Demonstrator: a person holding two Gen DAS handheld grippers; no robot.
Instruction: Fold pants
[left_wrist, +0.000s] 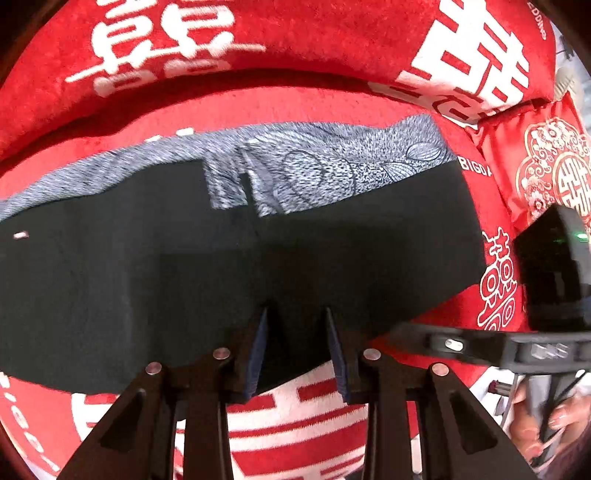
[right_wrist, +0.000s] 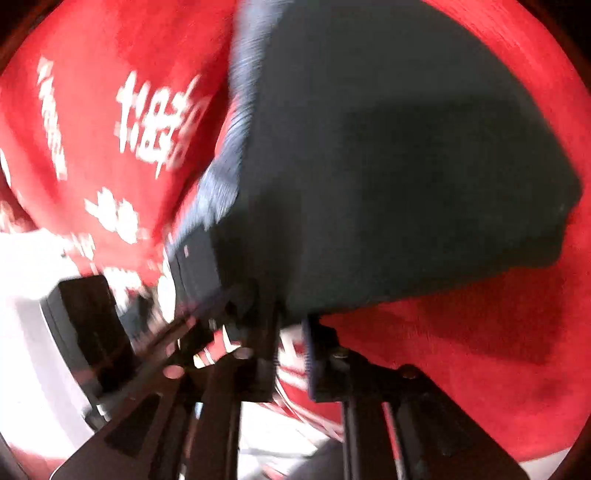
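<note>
- Step in hand, as I judge it: a fold has been laid and you're at the near edge of the pants (left_wrist: 258, 258), letting go or re-gripping.
- The pants lie flat on the red blanket (left_wrist: 258, 107) with white characters. Dark side is up, and a grey patterned layer (left_wrist: 317, 166) shows along the far edge.
- Your left tool (left_wrist: 295, 332): jaws narrowly apart, straddling the near edge of the dark cloth. Cloth sits in the gap, but I can't see the pads pinching it, so read it as loose.
- Your right tool (right_wrist: 291, 328): this view is blurred. The jaws stand a little apart at the near corner of the pants, with white and red blanket showing through the gap. No clamp visible.
- In the left view, your right tool sits low right, off the corner of the cloth, with your hand (left_wrist: 546, 424) behind it.
- A red embroidered cushion (left_wrist: 546, 166) lies just beside the far right end of the pants.
- Next move calls for a firm pinch on both near corners, through all layers, before you carry the edge across. Grab the top layer only and the fold will skew.
</note>
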